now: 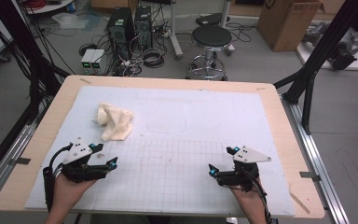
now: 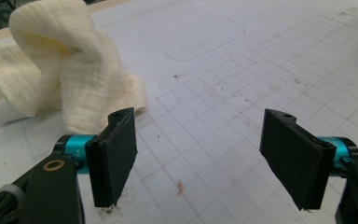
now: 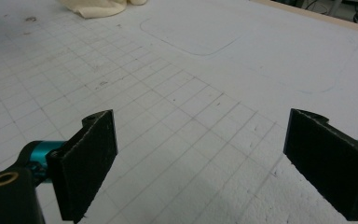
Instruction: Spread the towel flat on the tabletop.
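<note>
A crumpled cream cloth [image 1: 115, 121] lies on the left part of the white gridded mat [image 1: 191, 107]. My left gripper [image 1: 104, 154] rests low near the mat's front left, just in front of the cloth. In the left gripper view the cloth [image 2: 70, 70] bunches up ahead and to the left of my left gripper [image 2: 205, 154], whose jaws stand wide apart with only bare mat between them. At the front right my right gripper [image 1: 223, 161] is open too. In the right gripper view nothing lies between the jaws of that gripper [image 3: 200, 163], and the cloth [image 3: 98, 7] sits far off at the top edge.
The mat lies on a wooden table [image 1: 42, 135] with a bare rim all round. A faint rounded rectangle outline [image 1: 167, 125] is drawn mid-mat. Beyond the far edge stand a black stool [image 1: 210, 39], computer towers [image 1: 121, 25] and a cardboard box [image 1: 286, 23]. Black frame poles [image 1: 317, 56] flank the table.
</note>
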The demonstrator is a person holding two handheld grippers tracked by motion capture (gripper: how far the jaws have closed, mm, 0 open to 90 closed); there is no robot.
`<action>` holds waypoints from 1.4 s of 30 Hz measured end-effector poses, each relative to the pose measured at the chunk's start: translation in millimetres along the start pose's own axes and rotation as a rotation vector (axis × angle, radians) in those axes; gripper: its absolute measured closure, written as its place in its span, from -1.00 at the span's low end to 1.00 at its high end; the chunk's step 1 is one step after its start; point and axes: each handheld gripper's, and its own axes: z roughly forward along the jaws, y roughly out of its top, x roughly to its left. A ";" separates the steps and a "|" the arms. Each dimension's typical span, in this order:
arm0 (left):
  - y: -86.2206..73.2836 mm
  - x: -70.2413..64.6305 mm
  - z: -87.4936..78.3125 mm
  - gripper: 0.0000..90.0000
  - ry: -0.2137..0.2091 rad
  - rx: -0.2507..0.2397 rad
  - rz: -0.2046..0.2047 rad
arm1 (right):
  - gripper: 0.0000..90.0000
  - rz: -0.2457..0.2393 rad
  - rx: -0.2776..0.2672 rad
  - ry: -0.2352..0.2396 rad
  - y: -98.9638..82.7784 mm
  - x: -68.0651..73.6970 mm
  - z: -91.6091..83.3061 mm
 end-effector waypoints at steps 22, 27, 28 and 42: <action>67.2 66.8 59.4 -0.22 0.124 0.042 -0.090 | -0.80 -0.015 -0.016 0.003 4.8 -0.1 2.9; 63.7 79.3 85.9 -0.22 0.174 0.077 -0.145 | -0.80 -0.015 -0.021 0.007 5.0 -1.0 3.3; 63.7 79.3 85.9 -0.21 0.174 0.077 -0.145 | -0.80 -0.015 -0.021 0.007 5.0 -1.0 3.3; 41.0 105.8 120.0 0.36 0.210 0.134 -0.316 | -0.80 -0.016 -0.025 0.024 5.1 -0.6 2.6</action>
